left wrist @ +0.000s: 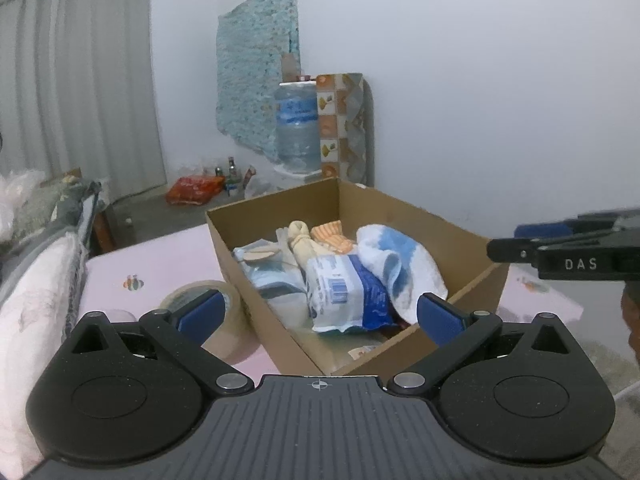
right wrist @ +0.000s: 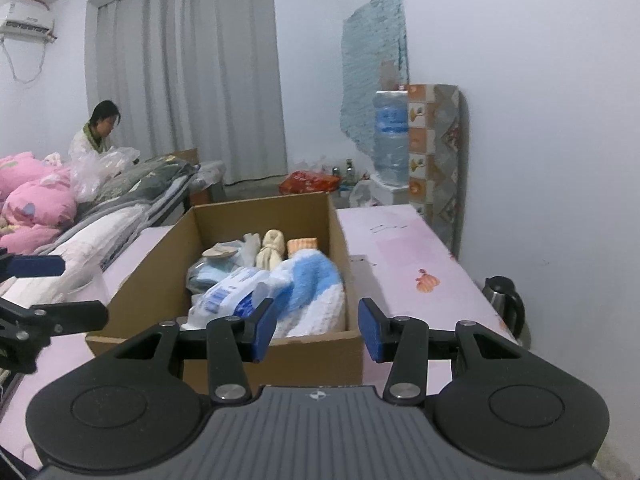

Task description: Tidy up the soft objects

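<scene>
While both hand-held grippers (left point(left wrist: 318, 312), right point(right wrist: 316, 330)) gape empty, cardboard box point(right wrist: 160, 264) holds towel point(right wrist: 312, 284), packets.

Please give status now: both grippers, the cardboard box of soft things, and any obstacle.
Left gripper open, empty. Right gripper open, empty. Cardboard box holds blue-white towel. Tape roll beside box.

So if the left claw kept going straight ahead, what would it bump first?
Probably the blue-and-white plastic packet in the cardboard box, which lies between the open left claw tips, though depth is hard to judge.
</scene>
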`<state>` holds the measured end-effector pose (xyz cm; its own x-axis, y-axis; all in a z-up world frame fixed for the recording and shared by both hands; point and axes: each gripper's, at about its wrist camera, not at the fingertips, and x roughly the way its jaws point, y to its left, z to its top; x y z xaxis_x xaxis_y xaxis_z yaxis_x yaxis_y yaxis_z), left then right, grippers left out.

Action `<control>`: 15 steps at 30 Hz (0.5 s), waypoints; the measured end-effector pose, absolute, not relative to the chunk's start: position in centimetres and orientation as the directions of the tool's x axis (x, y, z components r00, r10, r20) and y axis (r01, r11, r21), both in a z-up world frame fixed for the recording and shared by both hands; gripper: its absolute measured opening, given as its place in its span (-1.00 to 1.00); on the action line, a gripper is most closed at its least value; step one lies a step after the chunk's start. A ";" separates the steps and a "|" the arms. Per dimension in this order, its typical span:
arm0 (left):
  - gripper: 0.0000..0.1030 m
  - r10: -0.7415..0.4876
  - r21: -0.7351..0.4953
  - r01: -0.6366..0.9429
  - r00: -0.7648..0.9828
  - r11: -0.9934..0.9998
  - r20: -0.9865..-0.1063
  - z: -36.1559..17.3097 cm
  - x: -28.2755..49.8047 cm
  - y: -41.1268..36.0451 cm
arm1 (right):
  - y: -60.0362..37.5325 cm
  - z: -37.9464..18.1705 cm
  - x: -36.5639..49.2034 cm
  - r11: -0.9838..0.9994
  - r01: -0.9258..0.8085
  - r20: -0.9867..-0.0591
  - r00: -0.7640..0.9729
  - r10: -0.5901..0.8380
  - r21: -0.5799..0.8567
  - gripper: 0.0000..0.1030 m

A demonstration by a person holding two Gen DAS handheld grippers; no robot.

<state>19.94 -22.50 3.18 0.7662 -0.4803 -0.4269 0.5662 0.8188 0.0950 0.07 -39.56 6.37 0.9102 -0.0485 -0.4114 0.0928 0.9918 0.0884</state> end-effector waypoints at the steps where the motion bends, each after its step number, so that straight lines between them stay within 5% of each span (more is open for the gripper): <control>1: 0.99 -0.476 0.108 0.565 0.770 0.818 -0.426 3.0 18.7 -22.1 | -39.4 6.4 0.2 0.992 0.090 -0.413 0.909 -0.047 0.084 -0.16; 15: 0.99 -0.389 0.180 0.522 0.787 0.834 -0.480 2.0 17.2 -22.6 | -38.7 6.0 0.2 0.997 0.061 -0.436 0.900 -0.032 0.052 -0.16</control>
<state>17.21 -22.64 2.04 0.7867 -0.3888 -0.4795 0.5218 0.8339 0.1797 0.20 -38.67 6.03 0.8996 -0.0322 -0.4356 0.0606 0.9968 0.0515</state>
